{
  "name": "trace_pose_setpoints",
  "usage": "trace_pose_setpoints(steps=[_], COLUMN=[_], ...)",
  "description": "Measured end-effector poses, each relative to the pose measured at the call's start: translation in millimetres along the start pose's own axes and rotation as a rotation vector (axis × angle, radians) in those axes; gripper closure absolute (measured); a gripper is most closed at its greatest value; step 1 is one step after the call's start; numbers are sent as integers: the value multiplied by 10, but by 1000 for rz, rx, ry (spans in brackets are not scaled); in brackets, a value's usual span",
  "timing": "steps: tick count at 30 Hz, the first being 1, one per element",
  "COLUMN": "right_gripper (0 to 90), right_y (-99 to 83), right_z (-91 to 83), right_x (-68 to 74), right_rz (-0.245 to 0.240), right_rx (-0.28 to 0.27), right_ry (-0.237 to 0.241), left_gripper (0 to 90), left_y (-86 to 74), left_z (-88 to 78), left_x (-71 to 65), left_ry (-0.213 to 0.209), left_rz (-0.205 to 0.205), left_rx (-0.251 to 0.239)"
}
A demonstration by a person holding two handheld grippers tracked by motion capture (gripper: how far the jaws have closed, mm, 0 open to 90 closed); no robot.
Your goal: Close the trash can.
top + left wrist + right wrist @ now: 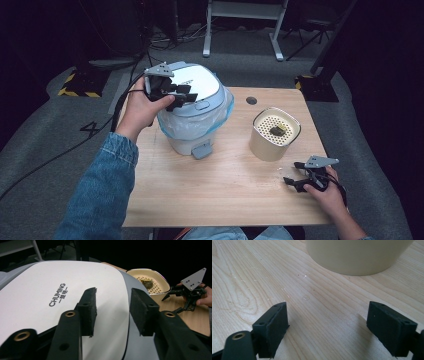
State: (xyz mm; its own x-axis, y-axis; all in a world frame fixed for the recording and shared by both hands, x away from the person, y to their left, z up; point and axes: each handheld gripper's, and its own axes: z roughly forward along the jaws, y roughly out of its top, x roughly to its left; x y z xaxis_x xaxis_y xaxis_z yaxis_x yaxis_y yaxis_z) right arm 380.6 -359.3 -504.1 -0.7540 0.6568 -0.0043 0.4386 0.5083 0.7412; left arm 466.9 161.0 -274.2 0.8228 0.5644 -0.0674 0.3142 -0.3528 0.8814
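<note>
A white lidded bin (197, 87) lined with a pale blue bag stands at the table's back left; its lid (50, 295) reads CHUMING. My left gripper (182, 95) hovers over the lid's near-left part, jaws partly apart (112, 293) with nothing between the pads. A beige container (276, 132) with a perforated insert and a dark lump (147, 283) in it stands to the right. My right gripper (294, 173) rests low near the table's front right, just in front of that container (357, 255). It is open (327, 317) and empty, and it appears again far off (172, 303).
The wooden table (225, 185) has a small dark round hole (251, 100) near its back edge. A grey latch (202, 149) sticks out at the bin's front. Cables and dark stands lie on the floor to the left, and a white frame (240, 20) stands behind.
</note>
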Motion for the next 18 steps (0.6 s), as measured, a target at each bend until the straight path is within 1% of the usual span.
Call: trace_pose_setpoints(steps=[2,5,7,9,10,12,13,14,15,18], right_gripper=[173,173,173,173,173,173,173,173,173,171], right_y=[0,0,0,0,0,0,0,0,0,1], right_z=[0,0,-1,0,0,-1,0,0,-1,0], right_x=[1,5,4,5,4,4,5,5,4,4], right_rz=[-3,-4,-5,-4,-5,-5,-4,-4,-5,-6], right_rx=[1,1,1,1,1,1,1,1,1,2], right_ry=[2,6,5,5,6,5,5,6,5,7], left_gripper=[650,704,723,756,761,775,781,783,807,808], left_y=[25,48,51,52,49,49,50,53,31,18], left_z=[19,44,64,82,95,98,99,101,120,128], left_x=[-20,-56,-68,-71,-77,-80,-78,-79,-83,-93], left_ry=[38,60,51,44,50,56,52,58,55,51], left_rz=[31,35,15,10,17,14,9,5,2,15], left_rx=[18,32,27,23,17,18,19,66,31,19])
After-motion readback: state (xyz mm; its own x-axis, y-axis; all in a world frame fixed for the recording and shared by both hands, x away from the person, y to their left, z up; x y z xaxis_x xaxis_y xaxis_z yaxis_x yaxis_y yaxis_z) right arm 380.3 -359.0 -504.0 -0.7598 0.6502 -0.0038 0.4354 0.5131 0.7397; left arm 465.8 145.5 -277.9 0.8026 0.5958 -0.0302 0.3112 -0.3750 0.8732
